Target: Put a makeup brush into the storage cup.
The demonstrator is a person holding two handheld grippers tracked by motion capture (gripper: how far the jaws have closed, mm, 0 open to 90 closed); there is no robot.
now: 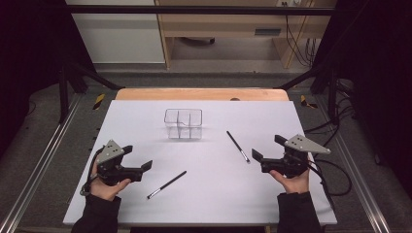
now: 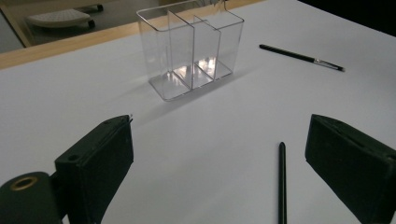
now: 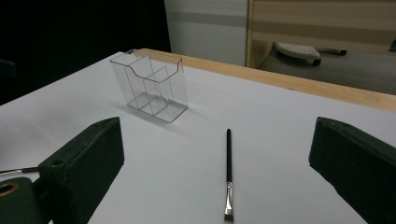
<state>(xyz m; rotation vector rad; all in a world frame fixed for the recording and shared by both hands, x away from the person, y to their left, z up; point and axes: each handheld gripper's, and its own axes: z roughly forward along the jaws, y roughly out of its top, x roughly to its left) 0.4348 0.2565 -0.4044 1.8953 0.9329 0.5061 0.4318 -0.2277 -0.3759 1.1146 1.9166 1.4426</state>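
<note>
High view, right brush [image 1: 238,146] bristles toward person, left brush [image 1: 167,184] diagonal

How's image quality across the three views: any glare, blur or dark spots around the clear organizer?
High view: even light on the white table, dark vignetted corners, clear organizer low in contrast with a faint shadow. Left gripper view: bright glare on the organizer's floor; the near jaws are soft. Right gripper view: sharp on the brush, black background at upper left, no glare.
</note>
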